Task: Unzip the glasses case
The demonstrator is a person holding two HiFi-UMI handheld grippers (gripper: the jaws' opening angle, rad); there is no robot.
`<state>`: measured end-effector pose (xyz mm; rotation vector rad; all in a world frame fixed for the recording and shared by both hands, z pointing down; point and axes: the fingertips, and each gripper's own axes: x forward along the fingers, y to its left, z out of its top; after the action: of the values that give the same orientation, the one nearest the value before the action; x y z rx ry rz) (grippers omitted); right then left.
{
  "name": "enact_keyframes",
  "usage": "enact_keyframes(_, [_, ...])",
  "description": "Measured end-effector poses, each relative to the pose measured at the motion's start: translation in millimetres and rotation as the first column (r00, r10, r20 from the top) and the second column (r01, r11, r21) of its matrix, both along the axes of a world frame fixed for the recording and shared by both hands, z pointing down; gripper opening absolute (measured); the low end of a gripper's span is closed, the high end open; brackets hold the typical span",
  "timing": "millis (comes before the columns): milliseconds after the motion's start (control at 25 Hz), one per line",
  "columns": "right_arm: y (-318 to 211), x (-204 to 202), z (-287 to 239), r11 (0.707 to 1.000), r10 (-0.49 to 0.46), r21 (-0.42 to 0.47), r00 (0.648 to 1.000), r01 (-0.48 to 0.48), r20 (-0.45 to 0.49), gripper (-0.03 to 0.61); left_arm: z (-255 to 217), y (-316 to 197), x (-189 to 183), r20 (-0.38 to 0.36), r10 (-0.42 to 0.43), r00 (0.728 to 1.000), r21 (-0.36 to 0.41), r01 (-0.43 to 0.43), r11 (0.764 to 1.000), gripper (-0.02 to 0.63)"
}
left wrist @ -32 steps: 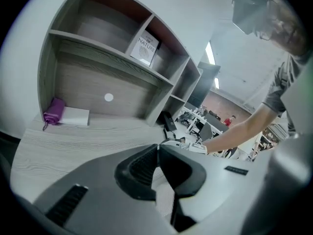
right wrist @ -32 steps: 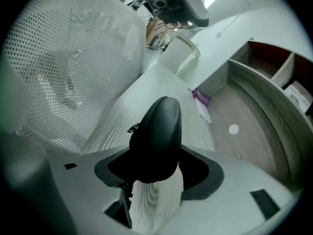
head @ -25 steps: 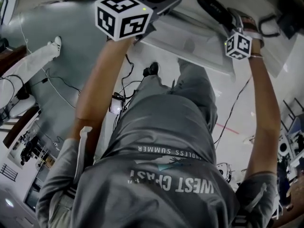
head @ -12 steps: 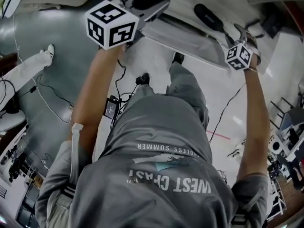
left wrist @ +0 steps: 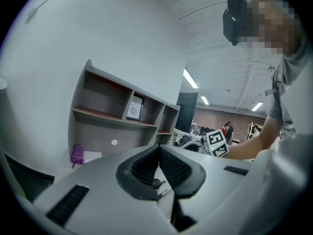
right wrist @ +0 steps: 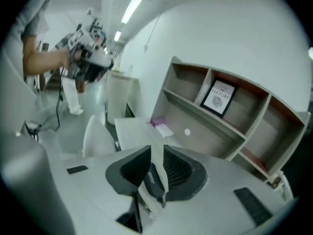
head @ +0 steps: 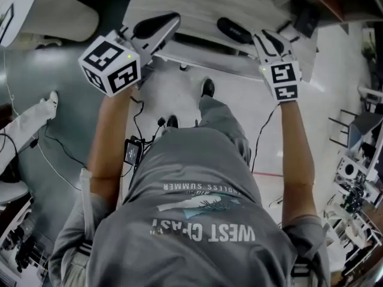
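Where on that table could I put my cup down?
Most of the table is bare: the wide stretch left of the black glasses case in the head view, and the part before the shelf unit. Only the back, by the purple item and white pad, is crowded.

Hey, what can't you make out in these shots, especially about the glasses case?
Glasses case zipper: head view, too small and dark to tell open or closed.
Framed print lettering: right gripper view, blurred.
Purple item: left gripper view, too small to identify.
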<state>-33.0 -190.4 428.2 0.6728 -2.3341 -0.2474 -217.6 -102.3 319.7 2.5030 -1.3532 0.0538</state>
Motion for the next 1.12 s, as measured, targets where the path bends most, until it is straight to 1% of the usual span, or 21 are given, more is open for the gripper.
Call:
enact_keyframes(40, [10.7, -6.0, -19.7, 1.0, 0.015, -0.015, 0.997, -0.014, 0.079, 0.073, -6.8, 4.3, 0.6, -0.001, -0.001, 1.0, 0.019, 0.001, 1.0, 0.003])
enact_keyframes(120, [34.4, -17.6, -58.4, 0.998, 0.037, -0.051, 0.972, -0.026, 0.233, 0.026, -20.9, 14.5, 0.4, 0.002, -0.007, 1.0, 0.056, 0.007, 0.998, 0.002])
enact_keyframes(160, [48.0, -22.6, -77.0, 0.997, 0.046, -0.077, 0.951, -0.023, 0.307, 0.013, -28.5, 21.1, -0.2, 0.01, -0.013, 1.0, 0.078, 0.013, 0.997, 0.002])
enact_keyframes(240, [77.1, -29.1, -112.1, 0.991, 0.061, -0.137, 0.896, 0.0, 0.44, 0.011, -45.3, 36.8, -0.4, 0.043, -0.028, 0.999, 0.139, 0.022, 0.99, 0.0])
enact_keyframes(320, [105.1, -31.1, -143.5, 0.982, 0.07, -0.187, 0.84, 0.038, 0.538, 0.009, -63.3, 53.9, 2.0, 0.098, -0.045, 0.994, 0.211, 0.024, 0.977, 0.0])
enact_keyframes(360, [117.9, -30.9, -156.8, 0.978, 0.07, -0.199, 0.821, 0.054, 0.567, 0.008, -71.7, 62.7, 3.8, 0.129, -0.054, 0.99, 0.244, 0.021, 0.969, 0.0])
enact_keyframes(400, [129.8, -30.4, -168.4, 0.977, 0.066, -0.202, 0.809, 0.066, 0.585, 0.008, -79.2, 71.5, 5.8, 0.158, -0.063, 0.985, 0.274, 0.017, 0.962, 0.0])
enact_keyframes(480, [151.1, -29.5, -185.9, 0.979, 0.054, -0.191, 0.798, 0.078, 0.601, 0.008, -91.1, 89.1, 9.7, 0.202, -0.072, 0.977, 0.317, 0.004, 0.948, 0.0])
enact_keyframes(560, [168.1, -29.3, -196.9, 0.981, 0.044, -0.175, 0.792, 0.08, 0.608, 0.006, -100.4, 105.6, 13.4, 0.216, -0.066, 0.974, 0.343, -0.013, 0.939, 0.0])
enact_keyframes(720, [192.8, -28.6, -204.8, 0.985, 0.042, -0.156, 0.786, 0.07, 0.617, 0.007, -107.9, 131.5, 17.4, 0.203, -0.045, 0.978, 0.367, -0.034, 0.93, 0.0])
enact_keyframes(960, [205.6, -21.0, -202.2, 0.986, 0.059, -0.159, 0.78, 0.052, 0.623, 0.006, -100.8, 142.7, 22.6, 0.188, -0.022, 0.982, 0.361, -0.048, 0.931, 0.0])
enact_keyframes(1120, [213.2, -17.3, -199.8, 0.986, 0.071, -0.164, 0.774, 0.042, 0.629, 0.007, -98.3, 149.8, 24.2, 0.192, -0.011, 0.981, 0.362, -0.061, 0.93, 0.0])
